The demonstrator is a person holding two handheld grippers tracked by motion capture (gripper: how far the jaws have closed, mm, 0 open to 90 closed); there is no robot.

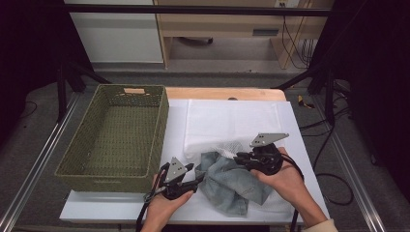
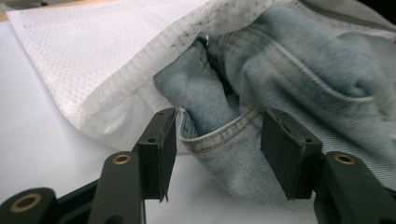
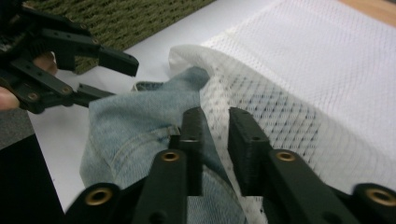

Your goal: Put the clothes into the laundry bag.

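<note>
White table (image 1: pixel 309 145) is carrying a green woven basket (image 1: pixel 116 137) on the left; its far wall is bearing a small tan label (image 1: pixel 134 91), but no writing is readable there. A white mesh bag (image 1: pixel 232 123) is lying flat at the middle and right. Faded blue denim jeans (image 1: pixel 232 183), crumpled and with orange stitching, are lying at the near edge, partly inside the bag's mouth. The left gripper (image 2: pixel 217 135) is standing half open with a denim fold between the pads, not pressing it. The right gripper (image 3: pixel 215 128) is standing narrowly open around the bag's mesh edge, beside the denim.
</note>
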